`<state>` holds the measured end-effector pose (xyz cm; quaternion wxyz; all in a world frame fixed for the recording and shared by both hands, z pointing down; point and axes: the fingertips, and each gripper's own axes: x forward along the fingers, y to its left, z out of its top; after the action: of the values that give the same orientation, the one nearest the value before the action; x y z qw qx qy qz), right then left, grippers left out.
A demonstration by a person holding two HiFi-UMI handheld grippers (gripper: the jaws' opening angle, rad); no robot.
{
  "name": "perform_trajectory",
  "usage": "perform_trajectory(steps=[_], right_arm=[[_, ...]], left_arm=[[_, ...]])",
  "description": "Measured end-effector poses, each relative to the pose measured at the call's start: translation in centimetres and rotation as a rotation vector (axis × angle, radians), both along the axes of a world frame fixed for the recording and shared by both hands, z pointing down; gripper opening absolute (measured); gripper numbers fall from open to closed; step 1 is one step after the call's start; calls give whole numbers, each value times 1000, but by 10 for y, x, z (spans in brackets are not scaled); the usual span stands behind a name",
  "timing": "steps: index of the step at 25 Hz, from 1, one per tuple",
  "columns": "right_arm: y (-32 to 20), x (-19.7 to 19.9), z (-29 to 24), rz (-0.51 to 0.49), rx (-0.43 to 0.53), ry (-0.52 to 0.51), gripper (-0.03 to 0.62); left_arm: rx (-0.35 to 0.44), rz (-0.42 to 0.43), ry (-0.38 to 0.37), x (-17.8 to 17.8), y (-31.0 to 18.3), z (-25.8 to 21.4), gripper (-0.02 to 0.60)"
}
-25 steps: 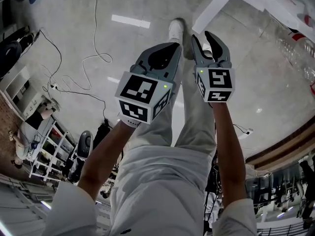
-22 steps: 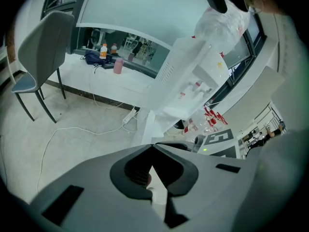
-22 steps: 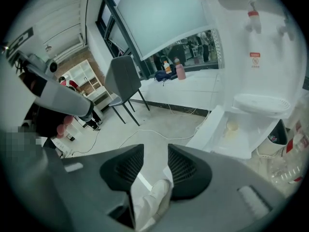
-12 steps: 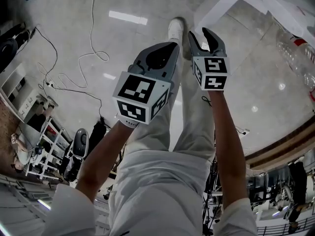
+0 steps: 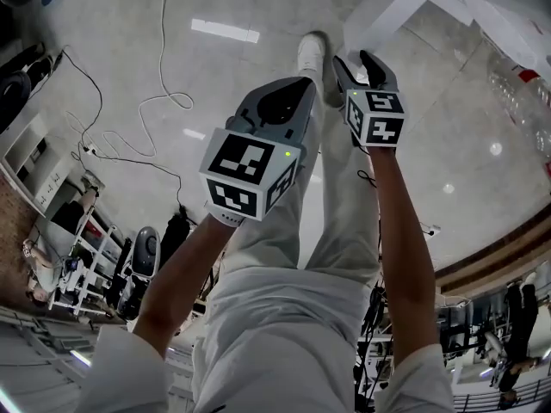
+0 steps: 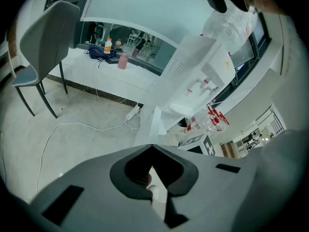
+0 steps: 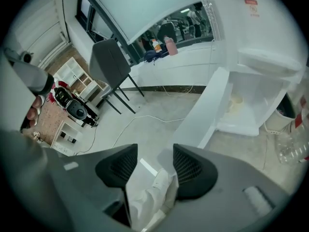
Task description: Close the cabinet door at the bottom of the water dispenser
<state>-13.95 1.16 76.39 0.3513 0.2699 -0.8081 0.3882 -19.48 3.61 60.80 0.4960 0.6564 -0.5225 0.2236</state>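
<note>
- Head view: the right gripper (image 5: 360,65) sits lower and closer to the white cabinet door (image 5: 386,14) at far right than it did a second ago. Its jaws have just been spreading, with nothing between them. The left gripper (image 5: 299,81) has barely budged. Count here: two grippers, one door, one shoe (image 5: 310,52) showing, and one long cable (image 5: 164,100) looping over the floor on the left.
- Left gripper view: the jaw tips are pinched together on nothing, and only the trouser leg shows through the gap behind them. One water dispenser (image 6: 198,76) stands far right, with the door at its foot sticking out edge-on toward us. Also one chair (image 6: 46,37) far left and one power strip (image 6: 133,112) on the floor between them.
- Right gripper view: the jaws stand fairly wide, and the gap shows only floor and trouser leg. The door is swung right out, and the one cabinet (image 7: 251,105) gapes just right of it. Same single chair at far left.
- My guess is that the right gripper is lining up to shove the door closed. It isn't touching the door yet, so the closing hasn't started.
</note>
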Motion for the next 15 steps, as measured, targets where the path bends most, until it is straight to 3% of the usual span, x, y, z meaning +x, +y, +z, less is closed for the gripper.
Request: perform_trajectory(steps=[15], right_arm=[[6,13,0,67,-17,48,258]], left_arm=[[10,51,8,8,-13,-5,2]])
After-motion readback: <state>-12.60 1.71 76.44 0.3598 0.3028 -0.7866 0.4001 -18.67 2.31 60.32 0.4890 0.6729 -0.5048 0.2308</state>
